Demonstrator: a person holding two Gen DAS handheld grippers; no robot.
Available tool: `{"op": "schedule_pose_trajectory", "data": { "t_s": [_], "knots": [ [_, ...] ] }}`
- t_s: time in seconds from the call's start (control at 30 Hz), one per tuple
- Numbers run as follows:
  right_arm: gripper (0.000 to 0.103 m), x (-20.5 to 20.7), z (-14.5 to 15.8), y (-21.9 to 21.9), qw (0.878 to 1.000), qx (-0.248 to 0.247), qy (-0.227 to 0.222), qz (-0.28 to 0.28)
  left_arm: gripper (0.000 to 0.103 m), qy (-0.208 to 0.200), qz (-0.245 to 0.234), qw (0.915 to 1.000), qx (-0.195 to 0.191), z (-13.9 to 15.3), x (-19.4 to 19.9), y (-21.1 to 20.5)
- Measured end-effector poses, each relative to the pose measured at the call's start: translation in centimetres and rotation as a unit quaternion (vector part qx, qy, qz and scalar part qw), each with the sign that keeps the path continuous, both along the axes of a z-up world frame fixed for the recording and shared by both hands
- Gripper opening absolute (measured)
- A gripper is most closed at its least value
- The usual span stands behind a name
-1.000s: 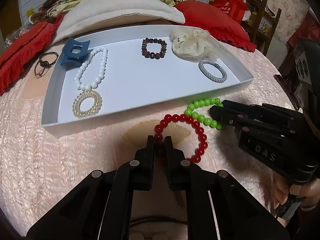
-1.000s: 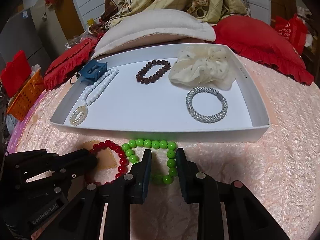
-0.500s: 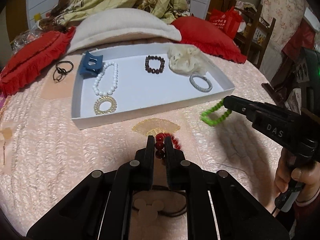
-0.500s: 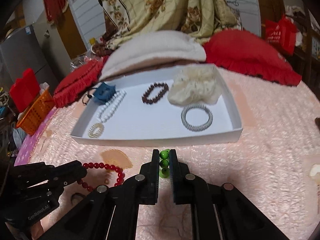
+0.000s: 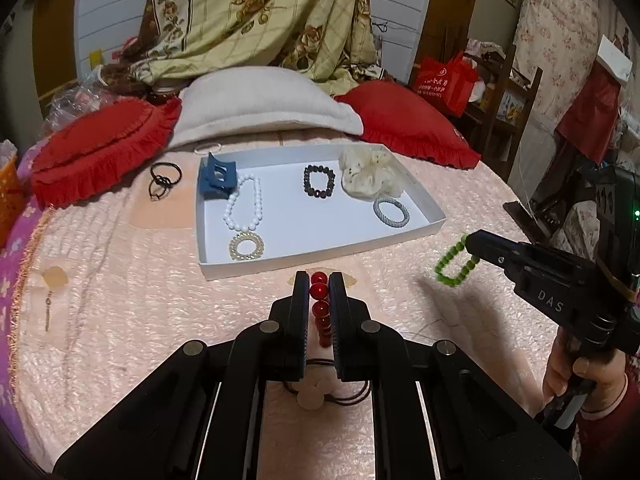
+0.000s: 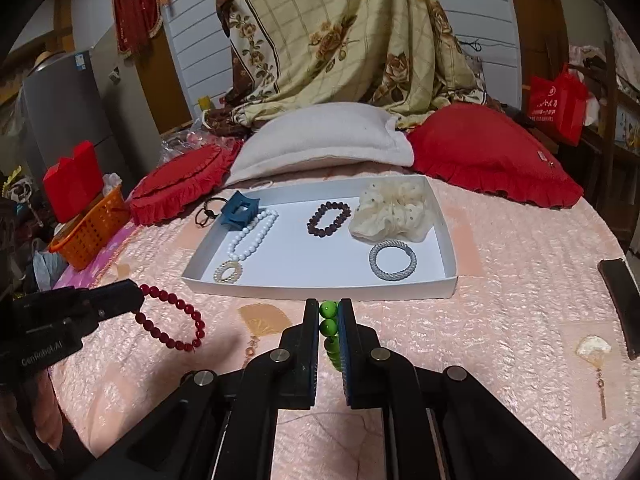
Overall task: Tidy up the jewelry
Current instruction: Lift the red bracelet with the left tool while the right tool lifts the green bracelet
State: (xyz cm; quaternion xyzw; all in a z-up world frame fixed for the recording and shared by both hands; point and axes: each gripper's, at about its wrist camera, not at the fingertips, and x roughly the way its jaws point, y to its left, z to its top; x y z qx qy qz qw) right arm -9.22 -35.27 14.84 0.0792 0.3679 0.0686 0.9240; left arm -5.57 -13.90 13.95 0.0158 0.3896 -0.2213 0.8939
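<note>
Left tongs point(image 5: 319, 285) clamp the red bracelet point(image 5: 320, 304), right tongs point(image 6: 329, 312) the green bracelet point(image 6: 329, 322), both lifted, presumably for the tray point(image 6: 320, 290) at frame centre.

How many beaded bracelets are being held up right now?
2: the red bracelet hangs from the left gripper, and the green bracelet from the right gripper, both lifted off the bed.

My tray point(image 5: 424, 206) sits ahead on the bedspread point(image 5: 120, 300); pillows point(image 5: 260, 104) lie behind it, hair ties point(image 5: 164, 176) to its left
</note>
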Motion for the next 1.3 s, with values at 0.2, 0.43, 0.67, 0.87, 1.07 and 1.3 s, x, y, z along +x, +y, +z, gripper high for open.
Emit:
{"op": "schedule_pose_trajectory", "data": {
  "t_s": [0.2,0.43,0.67,0.87,1.07,1.3],
  "knots": [
    [0.009,-1.8,0.6,0.6,1.000,-0.001,-0.006,0.003,0.008,-0.014,0.006,0.9998,0.012,0.6,-1.4,0.7],
    [0.009,-3.6,1.1,0.9,1.000,0.004,-0.013,0.003,0.008,-0.008,0.031,0.9995,0.000,0.8,-2.3,2.9],
    [0.009,-5.4,1.8,0.5,1.000,0.002,-0.022,-0.002,0.008,-0.014,0.065,0.9978,-0.004,1.2,-3.5,5.8],
    [0.009,-6.7,2.0,-0.2,1.000,-0.004,-0.024,-0.014,0.008,-0.020,0.088,0.9959,-0.001,1.5,-4.2,7.9],
    [0.009,-7.8,1.9,-1.2,1.000,-0.006,-0.018,-0.024,0.008,-0.025,0.106,0.9941,0.000,1.6,-4.7,9.4],
    [0.009,-7.8,1.7,0.0,1.000,-0.003,-0.014,-0.008,0.008,-0.031,0.101,0.9943,0.007,1.8,-5.3,9.0]
  ]
}}
